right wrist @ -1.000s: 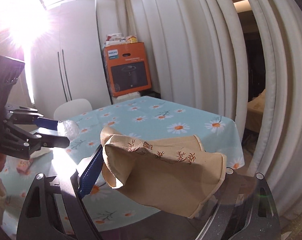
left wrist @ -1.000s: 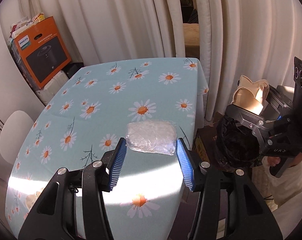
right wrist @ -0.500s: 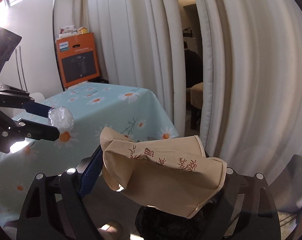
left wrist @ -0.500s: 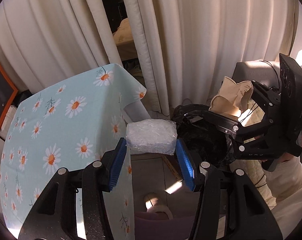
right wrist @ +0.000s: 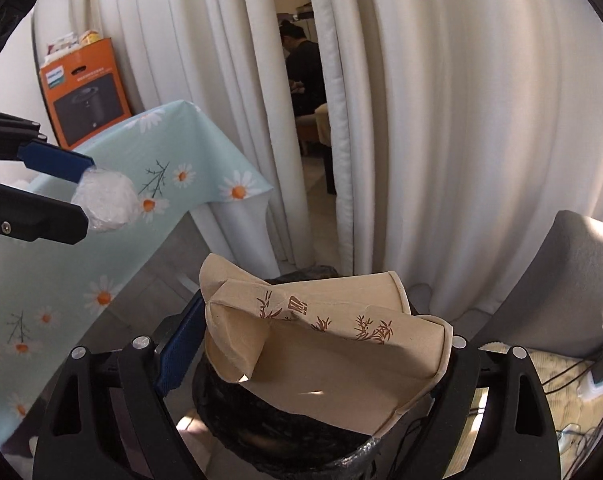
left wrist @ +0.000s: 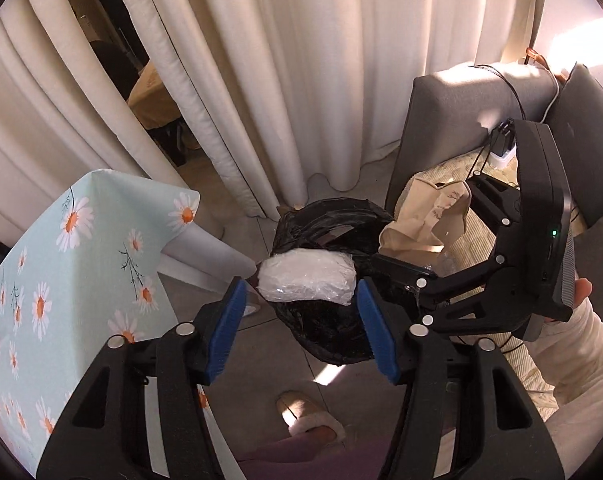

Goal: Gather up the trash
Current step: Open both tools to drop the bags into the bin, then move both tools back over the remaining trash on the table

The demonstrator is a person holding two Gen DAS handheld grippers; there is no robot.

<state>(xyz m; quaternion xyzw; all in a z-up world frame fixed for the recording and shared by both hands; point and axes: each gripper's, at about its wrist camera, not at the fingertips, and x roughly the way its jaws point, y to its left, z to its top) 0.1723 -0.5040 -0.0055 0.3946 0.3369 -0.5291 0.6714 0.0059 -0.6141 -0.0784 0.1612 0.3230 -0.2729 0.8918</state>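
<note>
The left gripper point(left wrist: 299, 312) has just opened; the plastic wad point(left wrist: 307, 276), earlier pinched over the table point(left wrist: 81, 264), now sits loose beyond its pads above the black bin point(left wrist: 329, 332). The right gripper point(right wrist: 313, 356), widening, carries the crushed paper cup point(right wrist: 333, 352) over the bin.

Clear plastic wad point(left wrist: 307, 276) and crushed paper cup point(right wrist: 325, 344) above black bin point(left wrist: 325, 332).
</note>
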